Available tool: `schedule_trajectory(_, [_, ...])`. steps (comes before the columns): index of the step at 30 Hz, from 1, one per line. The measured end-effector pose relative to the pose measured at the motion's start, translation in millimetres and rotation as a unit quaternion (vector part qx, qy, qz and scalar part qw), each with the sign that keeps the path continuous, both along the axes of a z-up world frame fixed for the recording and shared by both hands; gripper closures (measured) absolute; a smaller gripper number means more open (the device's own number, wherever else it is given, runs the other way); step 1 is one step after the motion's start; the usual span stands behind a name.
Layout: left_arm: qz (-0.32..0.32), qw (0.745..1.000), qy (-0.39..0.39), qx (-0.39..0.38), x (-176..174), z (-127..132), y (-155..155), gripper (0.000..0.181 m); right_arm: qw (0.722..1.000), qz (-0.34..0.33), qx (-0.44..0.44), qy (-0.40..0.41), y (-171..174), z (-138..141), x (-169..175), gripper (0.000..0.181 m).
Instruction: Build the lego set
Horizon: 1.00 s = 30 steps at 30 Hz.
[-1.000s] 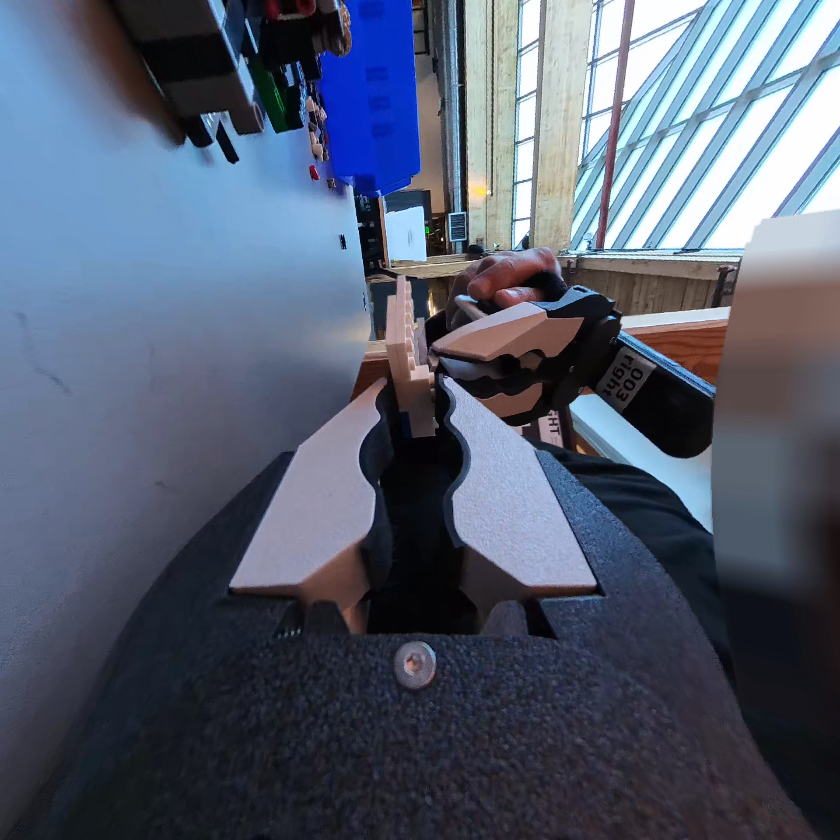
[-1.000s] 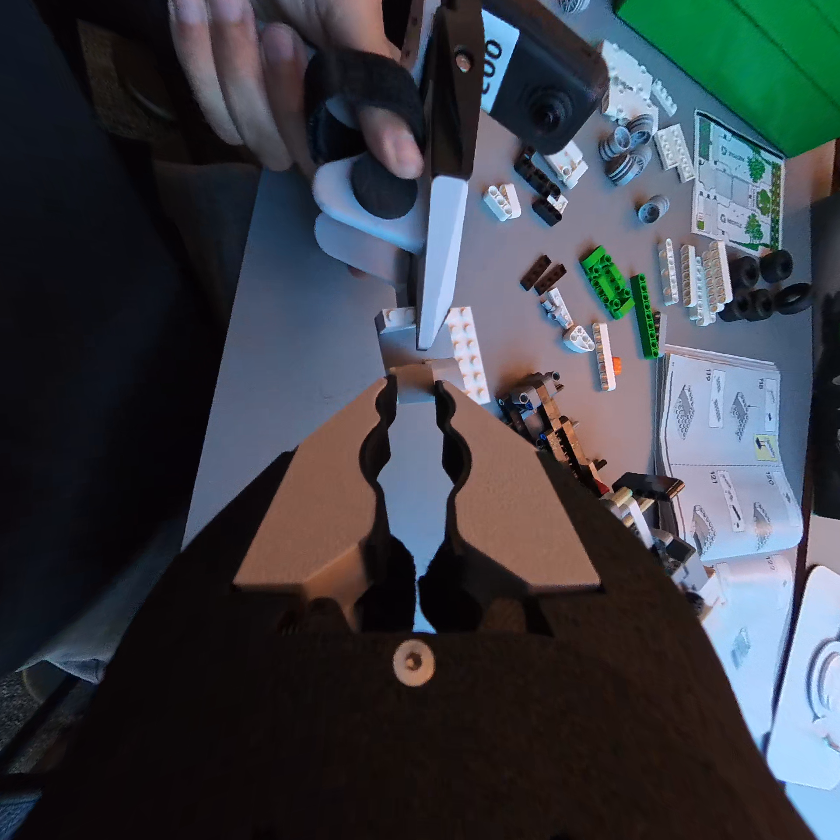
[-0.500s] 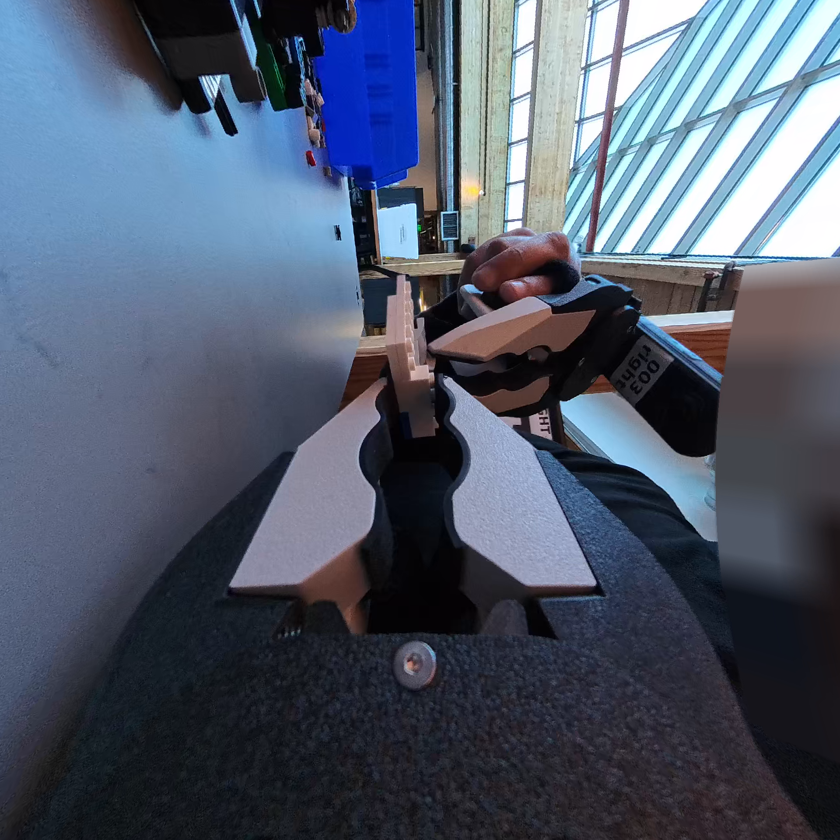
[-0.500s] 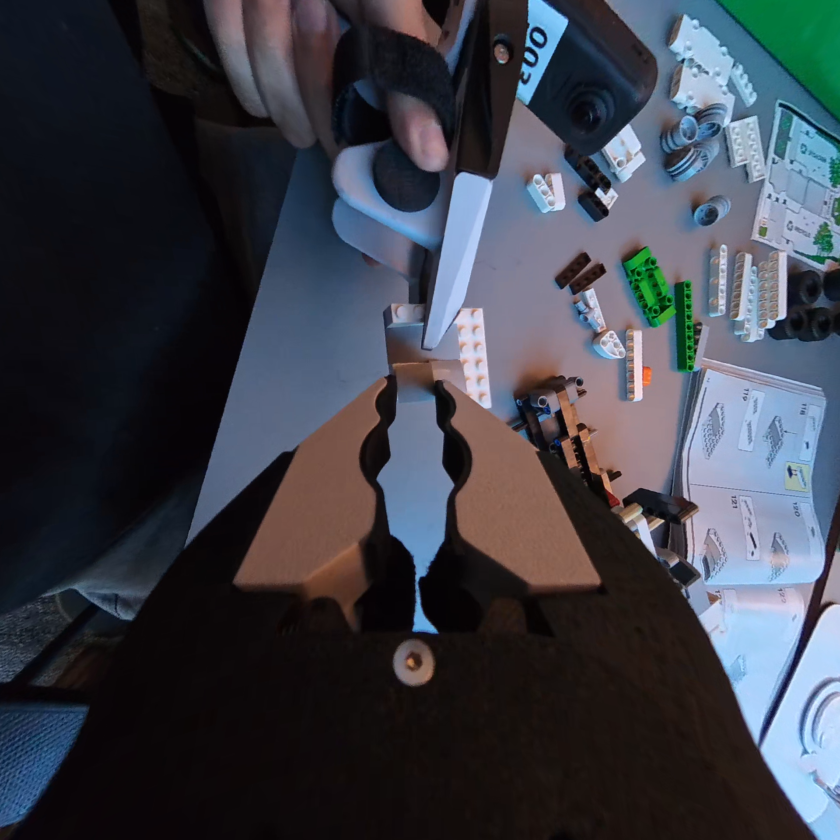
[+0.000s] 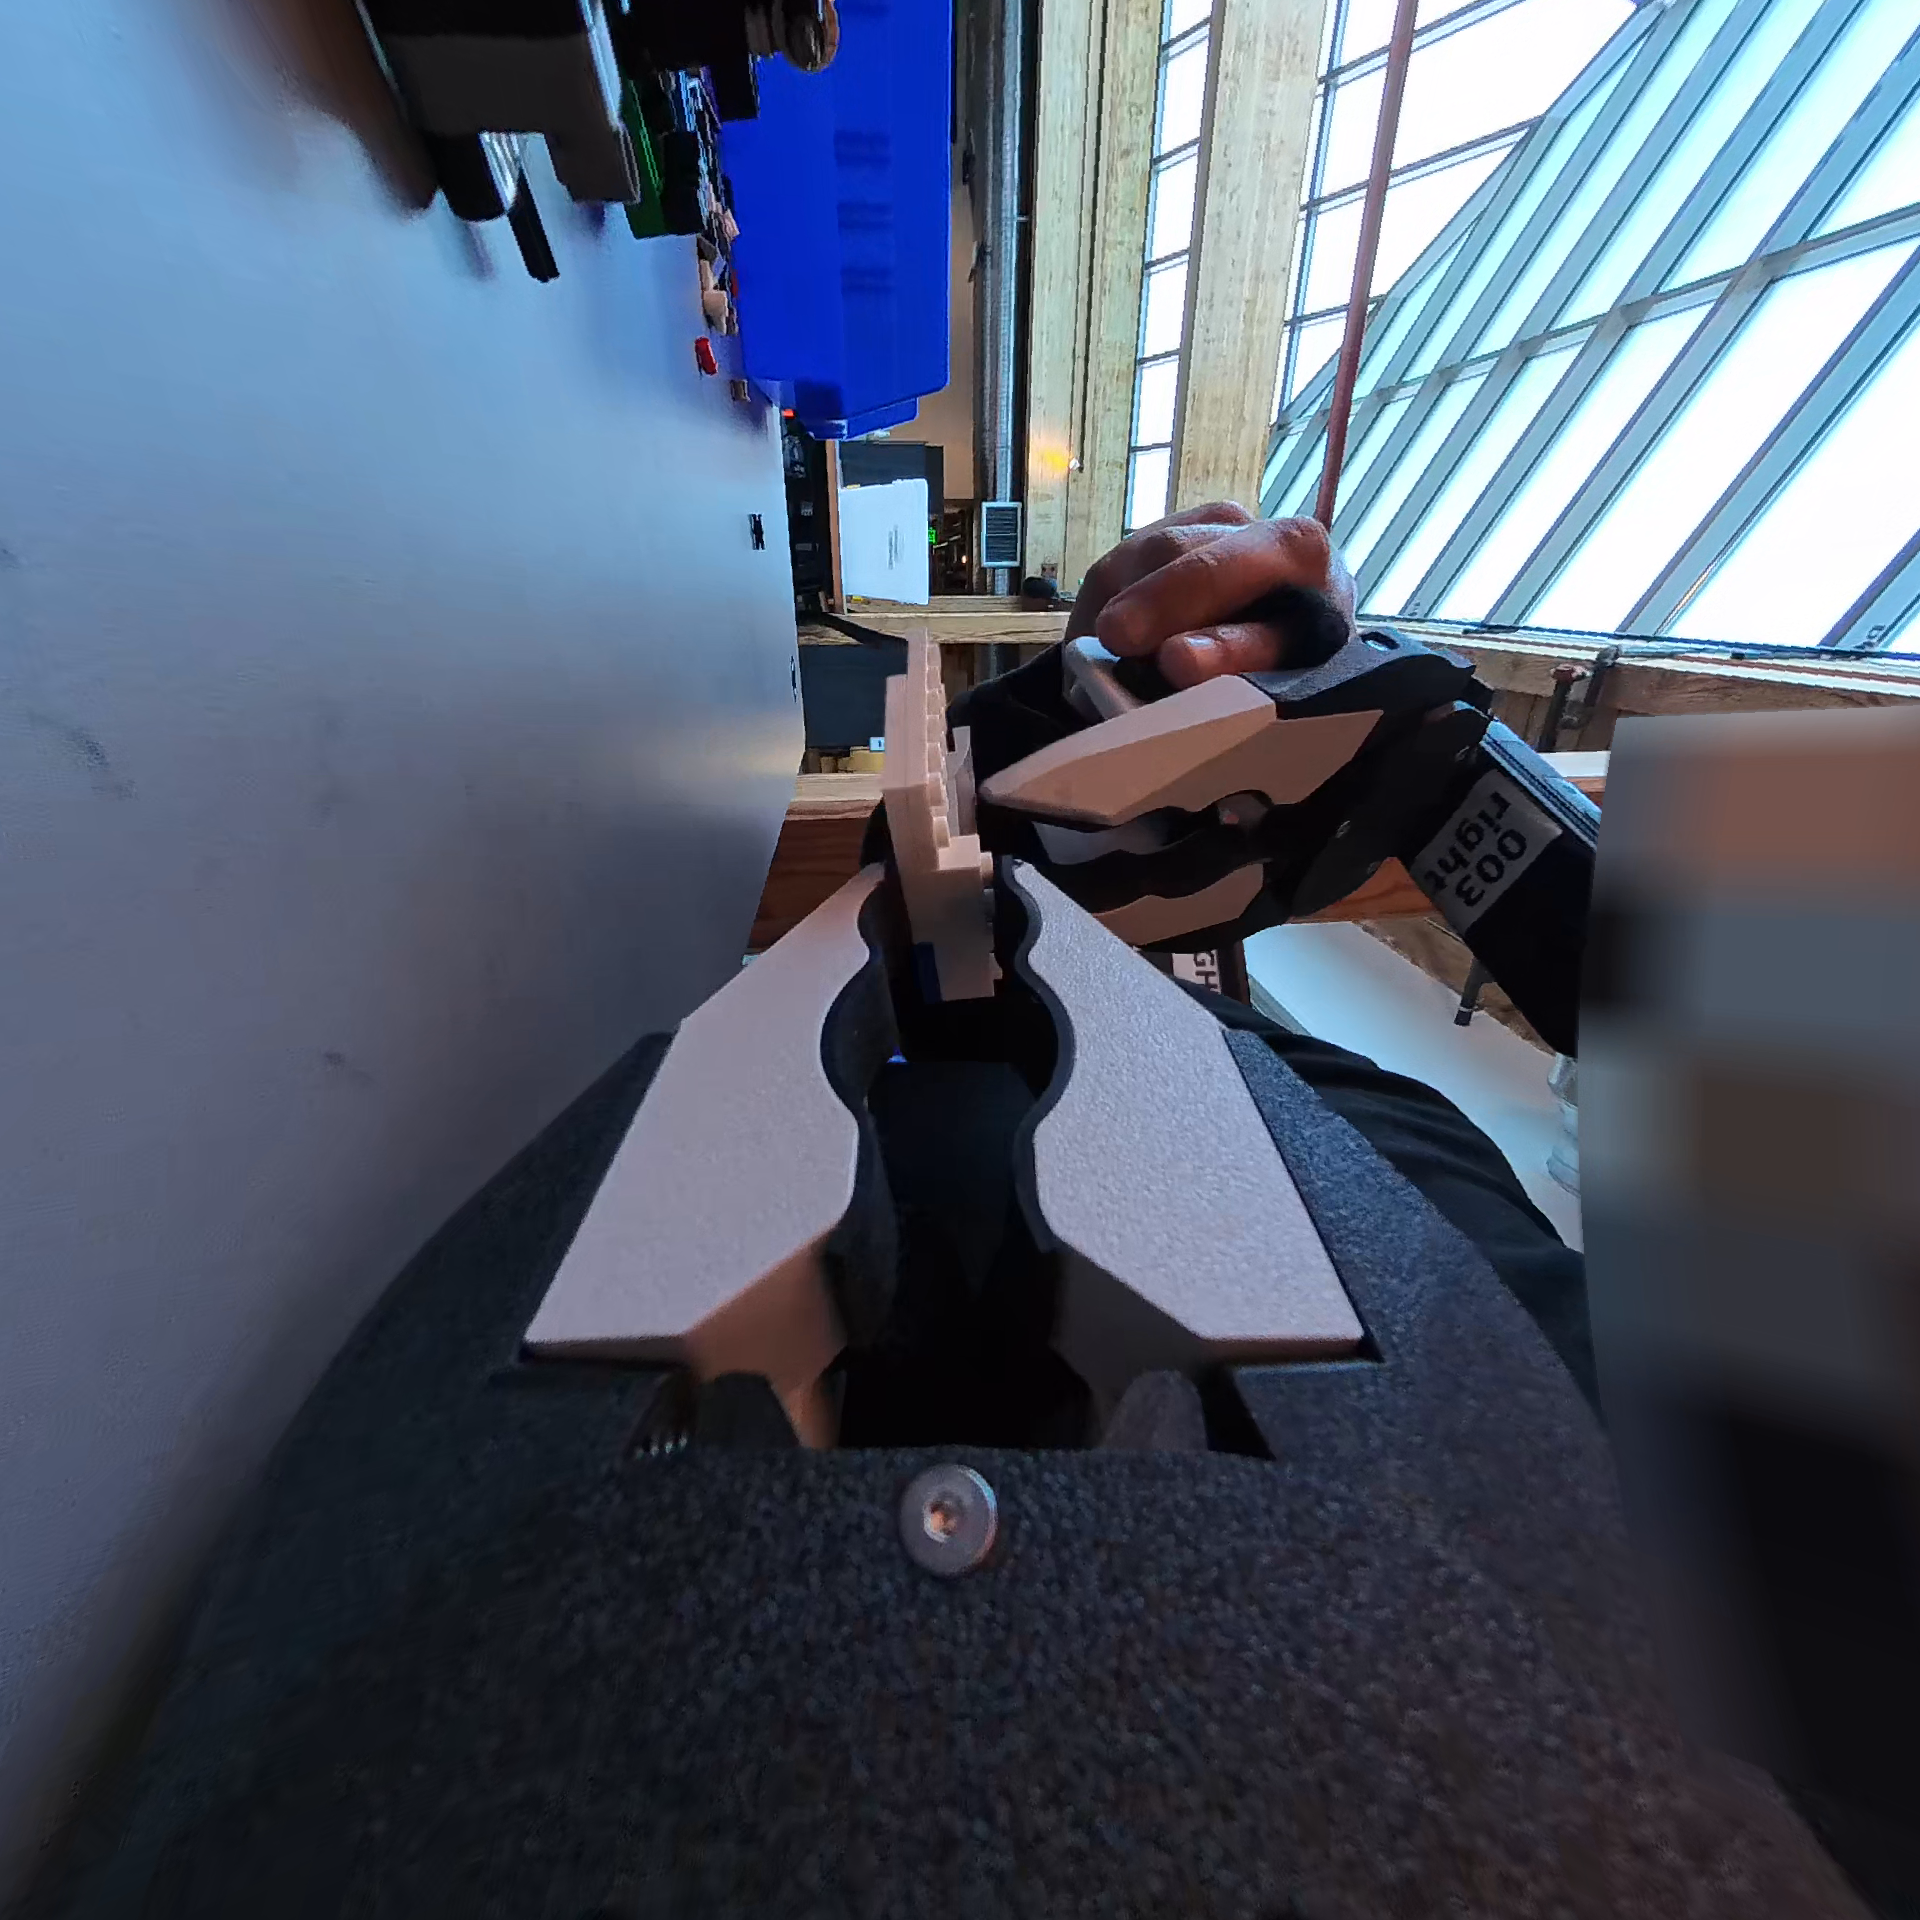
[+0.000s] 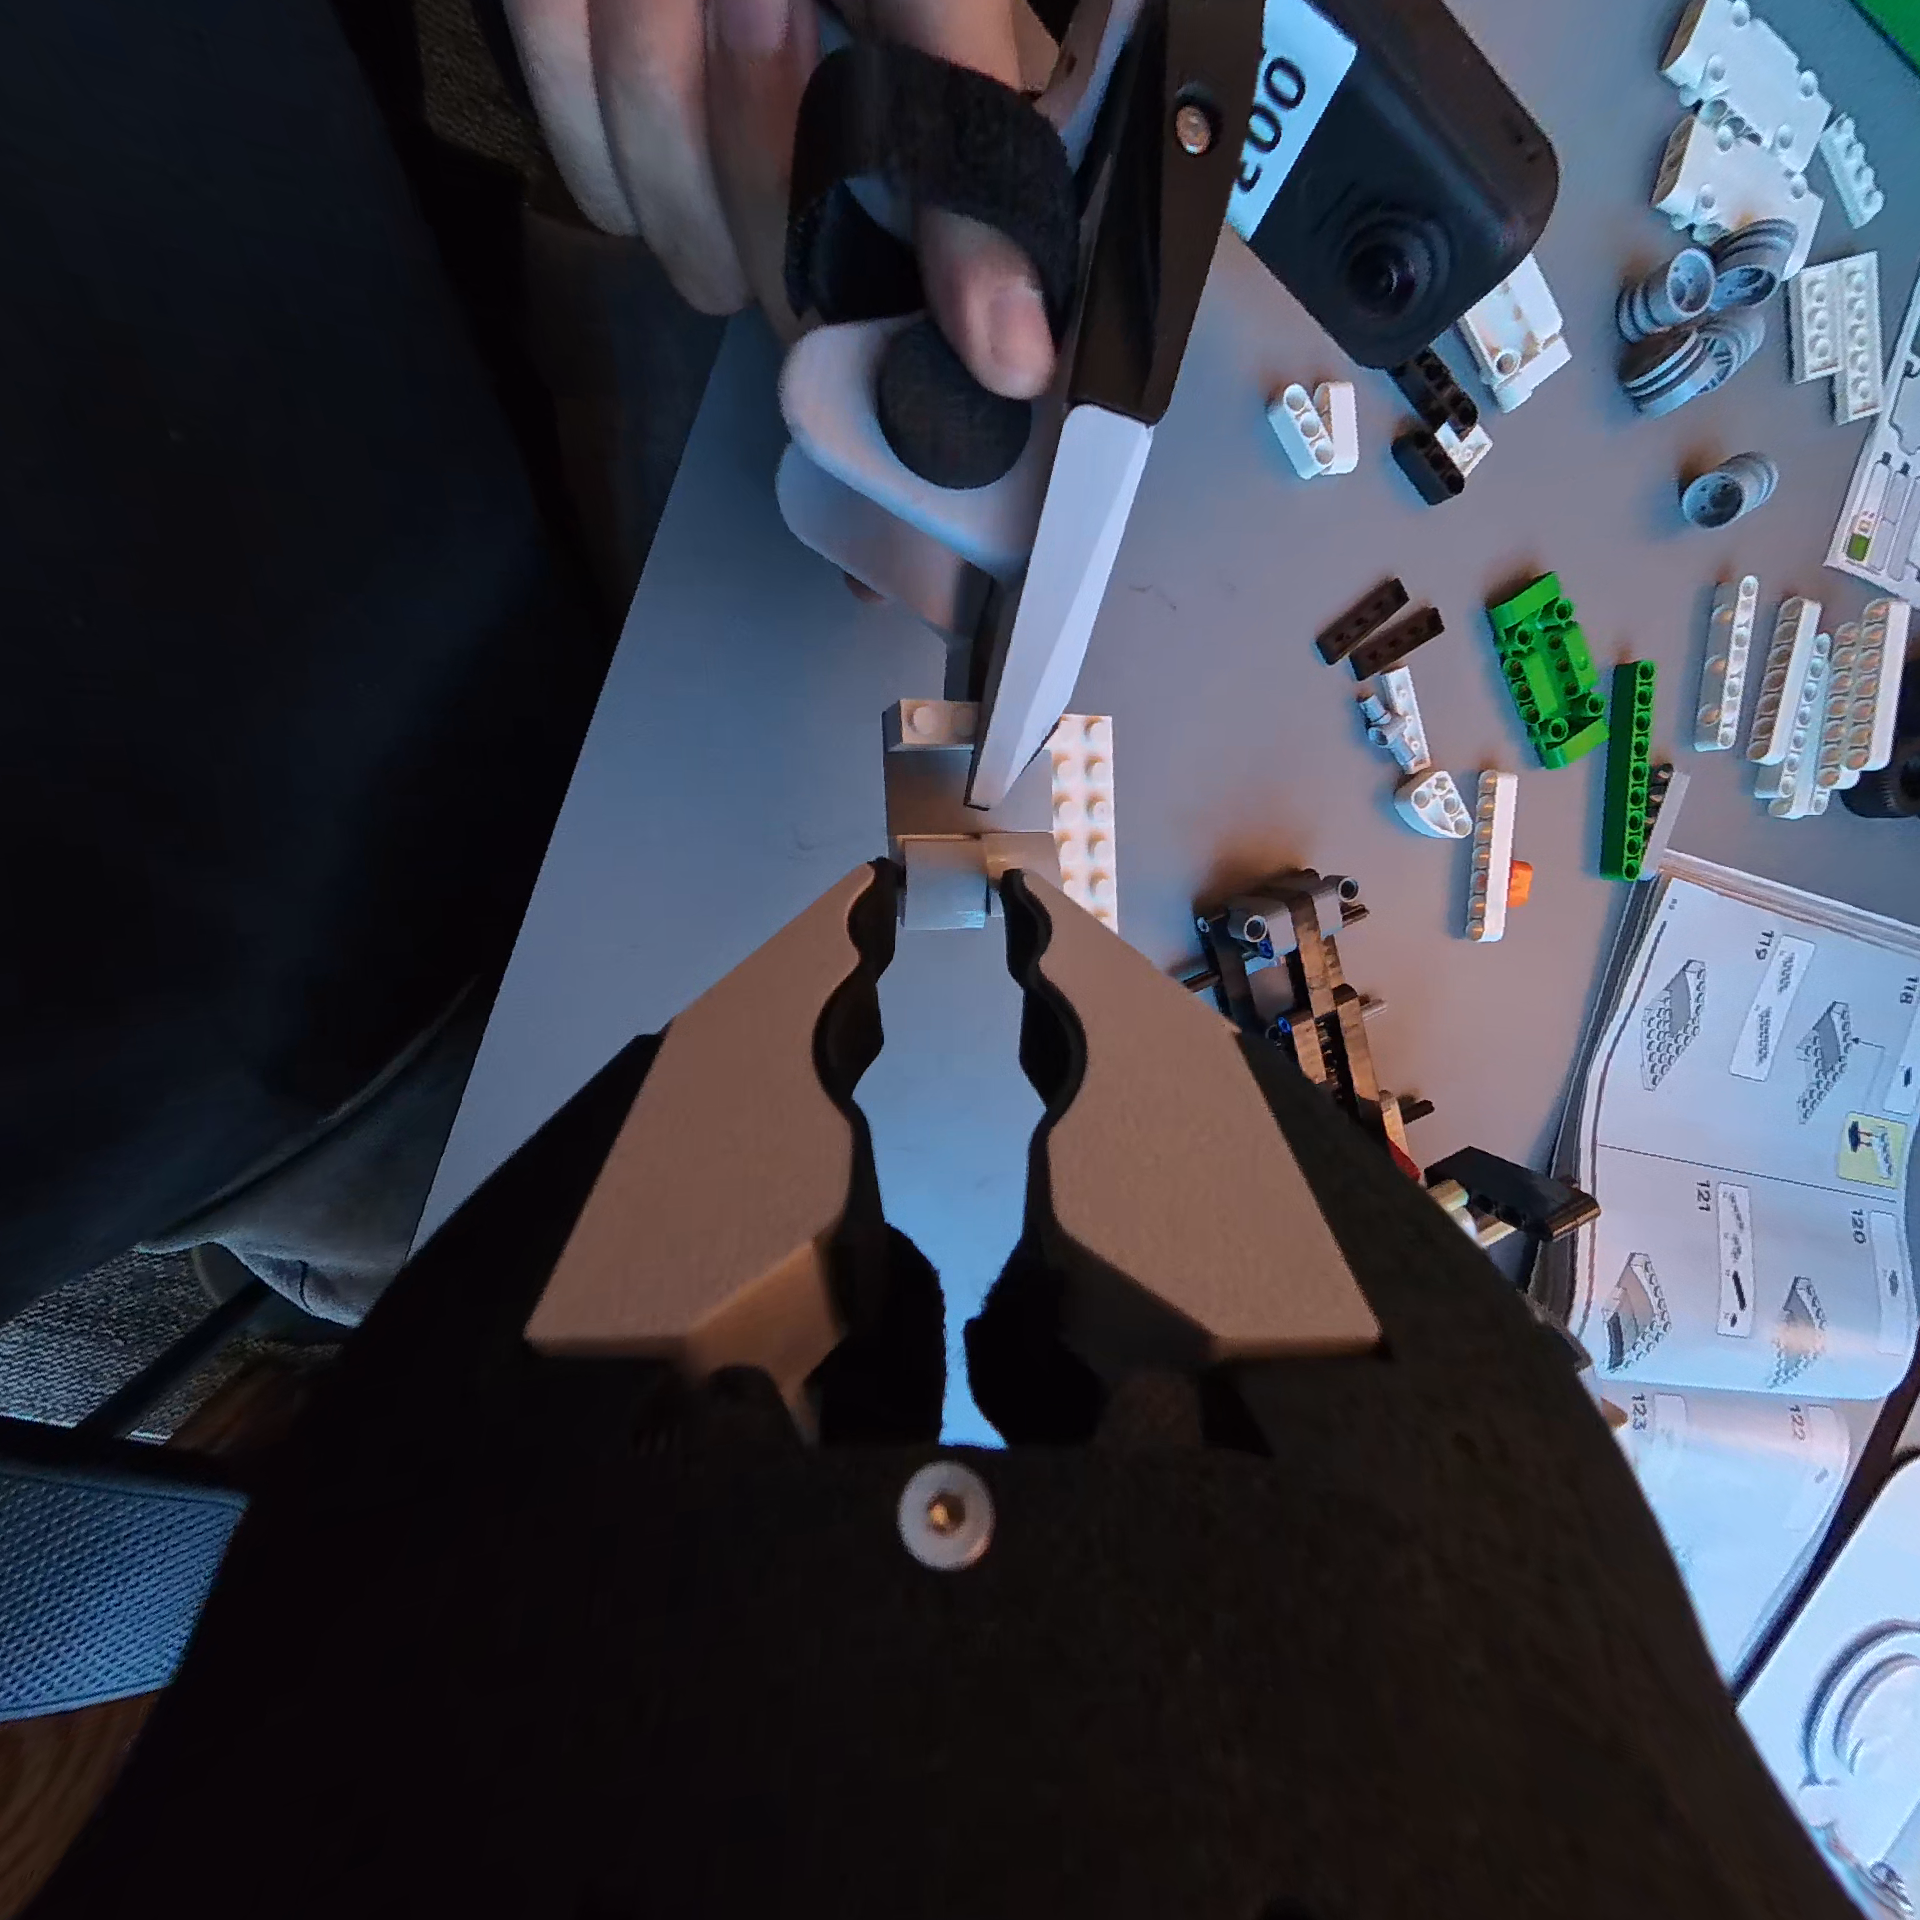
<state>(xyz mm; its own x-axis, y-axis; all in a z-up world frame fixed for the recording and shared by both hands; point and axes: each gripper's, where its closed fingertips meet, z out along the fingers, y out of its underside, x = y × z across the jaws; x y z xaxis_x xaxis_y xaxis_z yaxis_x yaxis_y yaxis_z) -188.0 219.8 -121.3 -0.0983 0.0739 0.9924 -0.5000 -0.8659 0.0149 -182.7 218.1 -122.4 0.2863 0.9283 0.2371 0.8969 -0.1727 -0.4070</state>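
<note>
White lego assembly [image 5: 935, 831] clamped in left gripper [image 5: 940, 883] jaws; right gripper [image 6: 945, 883] jaws pinch its grey piece [image 6: 940, 883].

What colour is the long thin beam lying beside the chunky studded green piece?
Green beam, clearest in the right wrist view.

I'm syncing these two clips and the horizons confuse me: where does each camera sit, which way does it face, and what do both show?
Left wrist view: rides the left hand-held gripper, rolled sideways, table at left, windows beyond; shows the person's hand on the right hand-held gripper.
Right wrist view: rides the right hand-held gripper, looking down on the table, loose bricks and instruction booklet; shows the left hand-held gripper.
Shared: the white brick assembly, gripped by both.
</note>
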Motion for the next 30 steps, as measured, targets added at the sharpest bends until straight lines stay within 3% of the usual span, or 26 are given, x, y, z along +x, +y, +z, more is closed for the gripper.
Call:
schedule_trajectory(5, [0.002, 1.0, -0.01, -0.003, 1, 4, 2, 0.167, 0.999, -0.005, 0.019, 0.031, 3, 11, -2, 0.16])
schedule_trajectory(10, [0.009, 1.0, -0.02, -0.005, 1, 8, 6, 0.167, 0.985, -0.044, 0.006, 0.168, -1, 34, -4, 0.157])
schedule_trajectory(13, [0.01, 1.0, -0.022, -0.008, 1, 8, 6, 0.167, 0.977, -0.071, 0.027, 0.199, 0, 37, 3, 0.157])
schedule_trajectory(16, [0.013, 0.999, -0.032, -0.016, 2, 10, 8, 0.167, 0.955, -0.136, 0.014, 0.264, 3, 37, 11, 0.157])
schedule_trajectory(20, [0.021, 0.999, -0.039, -0.027, 4, 13, 13, 0.167, 0.877, -0.234, -0.088, 0.41, 6, 32, 22, 0.155])
schedule_trajectory(27, [0.033, 0.999, -0.041, 0.011, 10, 15, 20, 0.167, 0.671, -0.35, -0.214, 0.618, 9, 24, 27, 0.151])
schedule_trajectory(30, [0.037, 0.998, -0.041, 0.031, 13, 15, 19, 0.168, 0.643, -0.384, -0.227, 0.623, 10, 8, 23, 0.153])
